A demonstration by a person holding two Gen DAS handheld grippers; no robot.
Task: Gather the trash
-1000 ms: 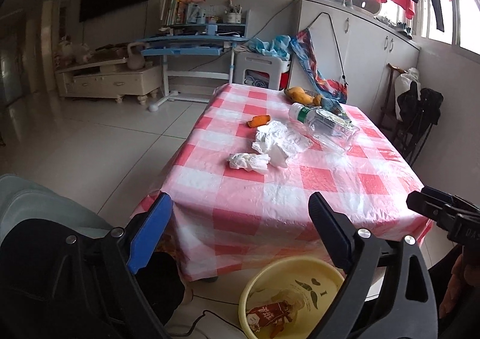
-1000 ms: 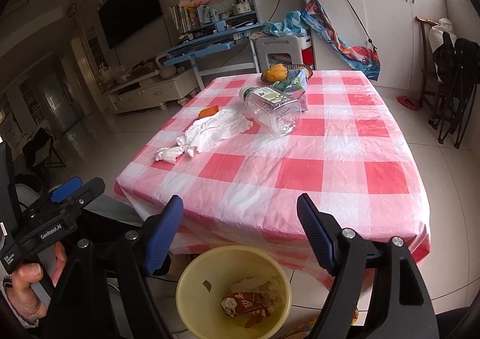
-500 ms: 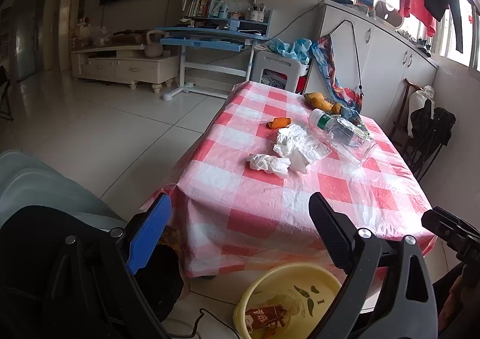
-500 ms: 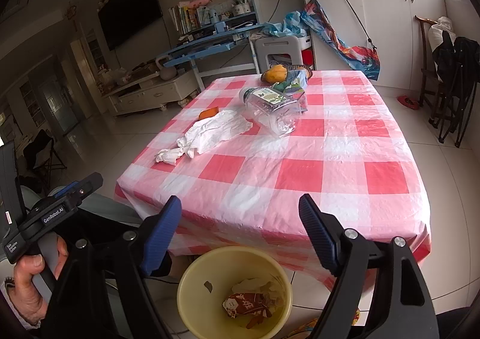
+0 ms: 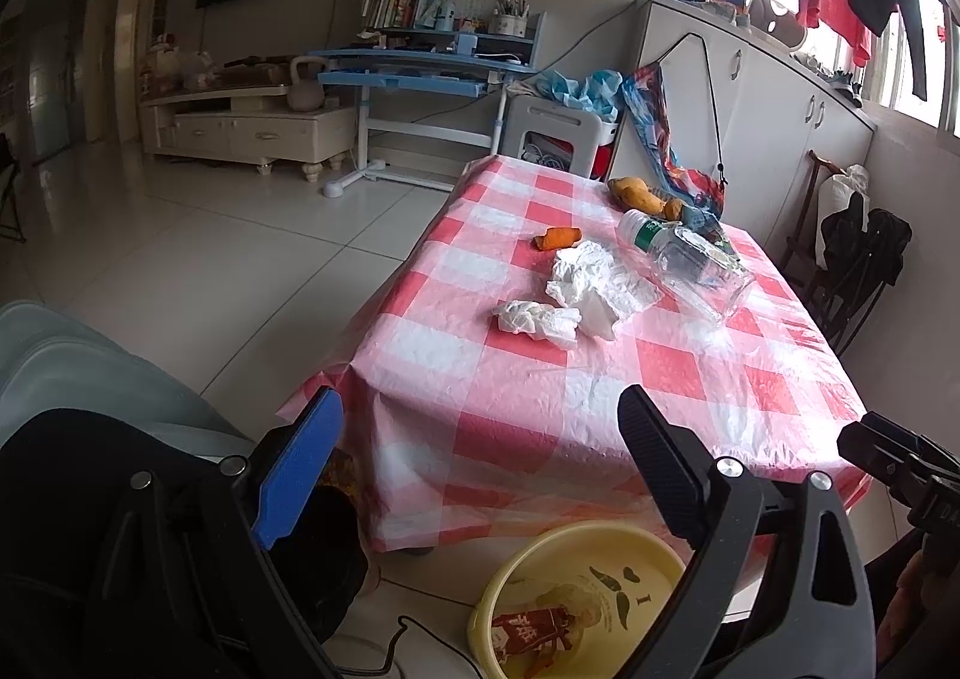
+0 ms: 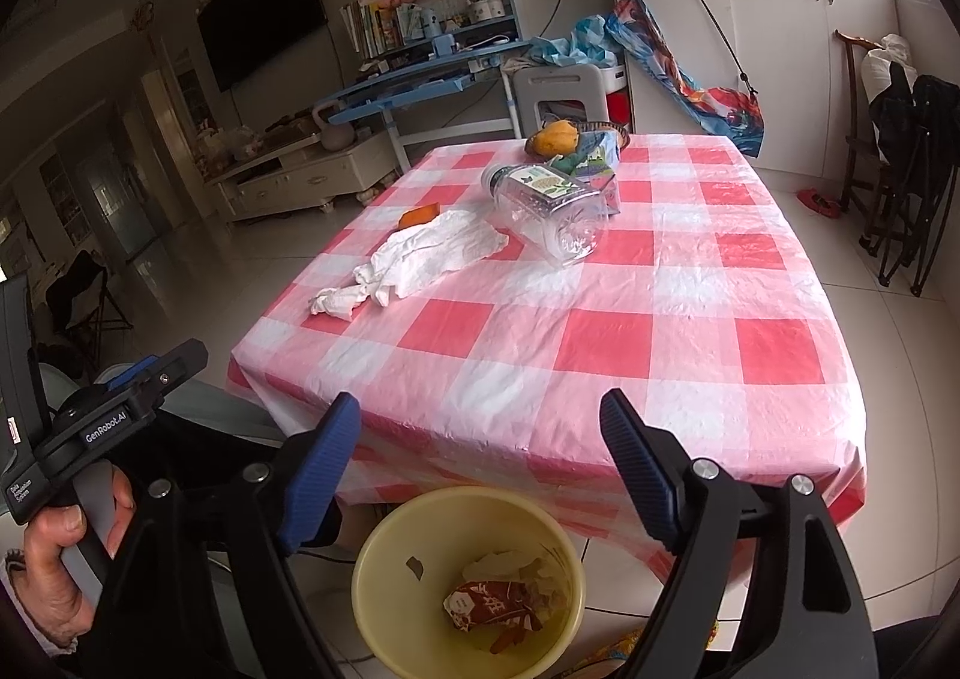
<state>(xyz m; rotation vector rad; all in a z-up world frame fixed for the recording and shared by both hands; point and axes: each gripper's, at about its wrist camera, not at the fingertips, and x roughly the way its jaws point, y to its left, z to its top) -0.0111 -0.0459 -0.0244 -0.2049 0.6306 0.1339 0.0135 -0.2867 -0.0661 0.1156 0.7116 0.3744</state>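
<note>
Daylight from the window side fills a tiled living room where a low table (image 6: 600, 355) under a pink-and-white checked plastic cloth holds the litter. Near its left edge lies a small crumpled tissue (image 5: 536, 320), touching a larger wad of white paper (image 5: 594, 283); beyond them sit a scrap of orange peel (image 5: 558, 238) and a clear plastic bottle (image 6: 549, 205) lying on its side, cap end away. At the far end a yellow-orange fruit (image 6: 557, 137) rests beside a printed carton; whether those count as trash is unclear. On the floor just in front of the table stands a yellow waste bin (image 6: 420, 511), already holding a red wrapper (image 6: 492, 607) and some scraps. Both tools hang over that bin, short of the tabletop: the left gripper (image 5: 474, 445) has its jaws spread wide with nothing between them, and the right gripper (image 6: 480, 439) likewise gapes empty. This looks like the pause between drops, with several pieces left to collect. The next move likely calls for reaching forward over the table edge, lowering onto the nearest tissue, and pinching it without snagging the thin plastic cloth beneath.
</note>
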